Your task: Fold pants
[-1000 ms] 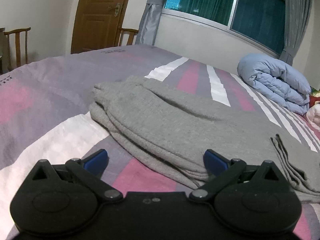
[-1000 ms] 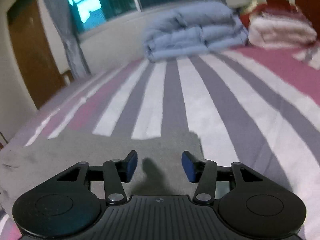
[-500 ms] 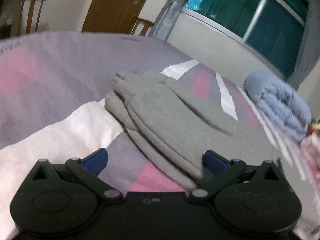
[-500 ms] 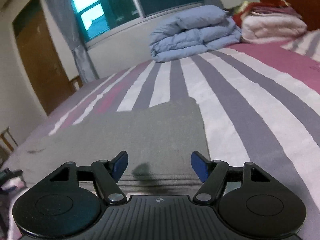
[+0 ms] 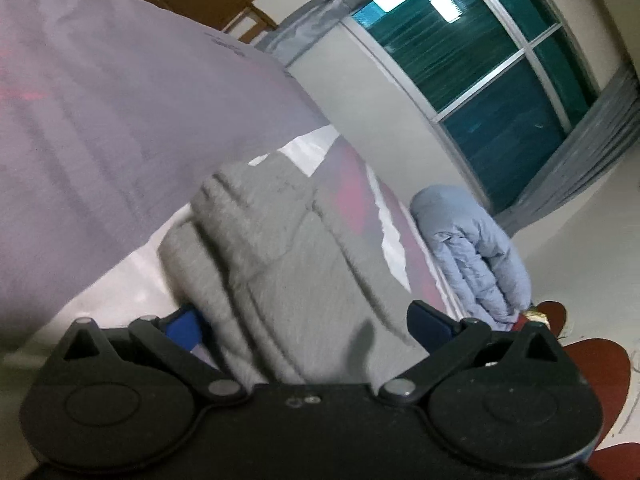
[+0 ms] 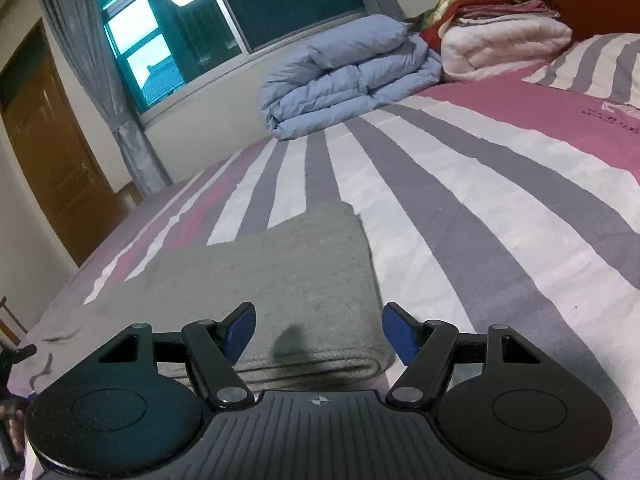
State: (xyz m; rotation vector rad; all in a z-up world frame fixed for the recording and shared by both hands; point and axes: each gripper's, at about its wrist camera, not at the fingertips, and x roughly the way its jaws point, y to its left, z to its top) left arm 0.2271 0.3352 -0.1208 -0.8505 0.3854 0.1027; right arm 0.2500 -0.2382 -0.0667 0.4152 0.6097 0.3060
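**Grey pants on a striped bed, both tongs spread wide**

Left wrist view, strongly tilted: the left gripper (image 5: 308, 322) has its jaws wide apart, straddling the bunched, layered end of the grey pants (image 5: 288, 272); whether the blue fingertips (image 5: 426, 320) touch the cloth cannot be told. Right wrist view: the right gripper (image 6: 318, 330) is likewise wide, holding nothing, its jaws set to either side of the flat folded end of the pants (image 6: 304, 276), close to the near edge of the bed (image 6: 500, 200). A rolled blue duvet (image 6: 352, 76) lies at the far edge under the window (image 6: 224, 12), beside a white blanket stack (image 6: 504, 44).
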